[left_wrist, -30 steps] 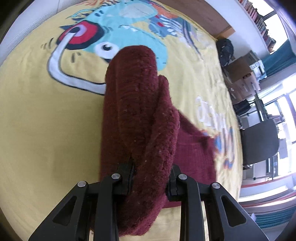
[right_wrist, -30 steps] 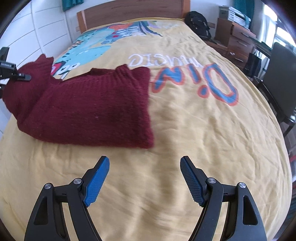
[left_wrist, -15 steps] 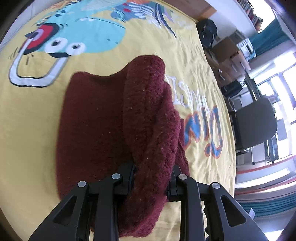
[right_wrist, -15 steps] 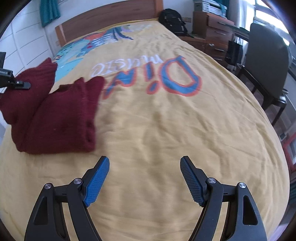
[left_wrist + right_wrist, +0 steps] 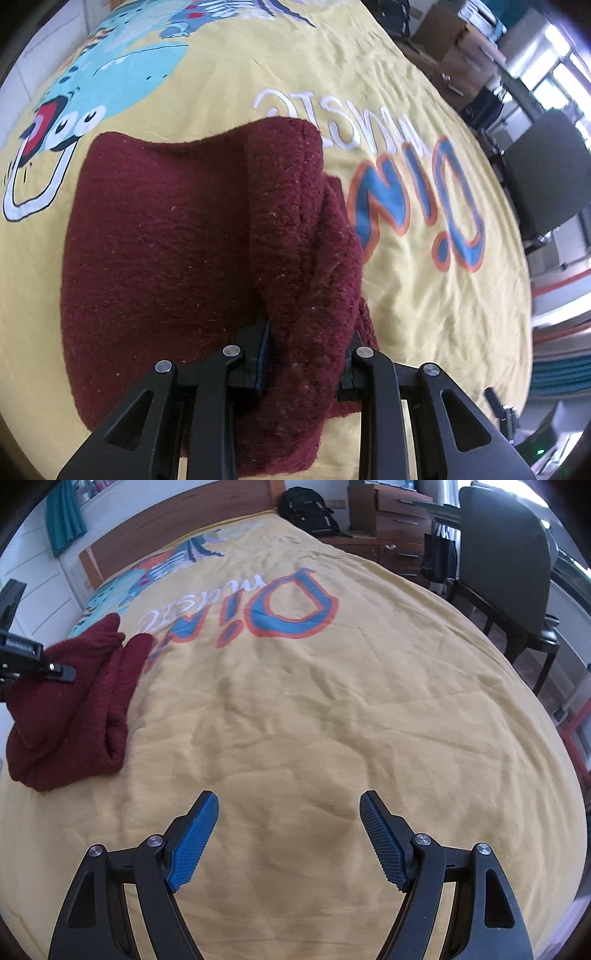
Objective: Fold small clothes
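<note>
A dark red knitted sweater (image 5: 159,240) lies partly folded on the yellow bedspread (image 5: 424,295). My left gripper (image 5: 304,354) is shut on a thick fold of the sweater and holds it up over the rest of the garment. In the right wrist view the sweater (image 5: 74,709) sits at the far left, with the left gripper (image 5: 55,670) clamped on it. My right gripper (image 5: 288,834) is open and empty, low over bare bedspread (image 5: 332,720), well to the right of the sweater.
The bedspread carries a cartoon print and large lettering (image 5: 258,609). A wooden headboard (image 5: 166,520) stands at the far end. A black backpack (image 5: 306,506), a wooden drawer unit (image 5: 395,528) and a dark chair (image 5: 506,565) stand beside the bed on the right.
My left gripper has carried the held fold over the sweater, which now lies more doubled over. My right gripper has drawn away to the right, leaving the sweater at the view's left edge.
</note>
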Demonstrator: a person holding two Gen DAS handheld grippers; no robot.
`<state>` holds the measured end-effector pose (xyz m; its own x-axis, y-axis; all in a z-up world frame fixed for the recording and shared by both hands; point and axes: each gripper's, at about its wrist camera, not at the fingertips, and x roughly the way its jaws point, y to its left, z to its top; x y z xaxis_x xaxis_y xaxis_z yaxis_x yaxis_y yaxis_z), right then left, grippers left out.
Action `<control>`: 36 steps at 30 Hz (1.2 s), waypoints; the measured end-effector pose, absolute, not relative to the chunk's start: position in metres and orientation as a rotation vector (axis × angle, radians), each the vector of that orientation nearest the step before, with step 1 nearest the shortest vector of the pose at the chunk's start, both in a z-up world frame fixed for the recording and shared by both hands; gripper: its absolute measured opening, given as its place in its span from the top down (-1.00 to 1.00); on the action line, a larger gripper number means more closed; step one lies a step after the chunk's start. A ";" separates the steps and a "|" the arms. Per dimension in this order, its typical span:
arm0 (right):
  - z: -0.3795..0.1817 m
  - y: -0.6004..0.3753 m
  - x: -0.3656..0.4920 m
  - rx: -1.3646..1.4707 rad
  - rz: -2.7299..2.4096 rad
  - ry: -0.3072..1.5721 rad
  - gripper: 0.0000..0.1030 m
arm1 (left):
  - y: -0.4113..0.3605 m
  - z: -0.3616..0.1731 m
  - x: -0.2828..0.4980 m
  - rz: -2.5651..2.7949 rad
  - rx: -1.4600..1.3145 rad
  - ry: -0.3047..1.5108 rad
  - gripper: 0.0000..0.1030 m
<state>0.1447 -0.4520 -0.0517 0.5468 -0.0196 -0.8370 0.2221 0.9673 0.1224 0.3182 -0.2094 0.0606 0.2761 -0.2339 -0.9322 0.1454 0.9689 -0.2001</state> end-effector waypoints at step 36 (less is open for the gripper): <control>-0.031 -0.488 0.113 0.248 -0.231 0.956 -0.55 | -0.244 0.111 0.284 -0.601 -0.132 1.251 -0.36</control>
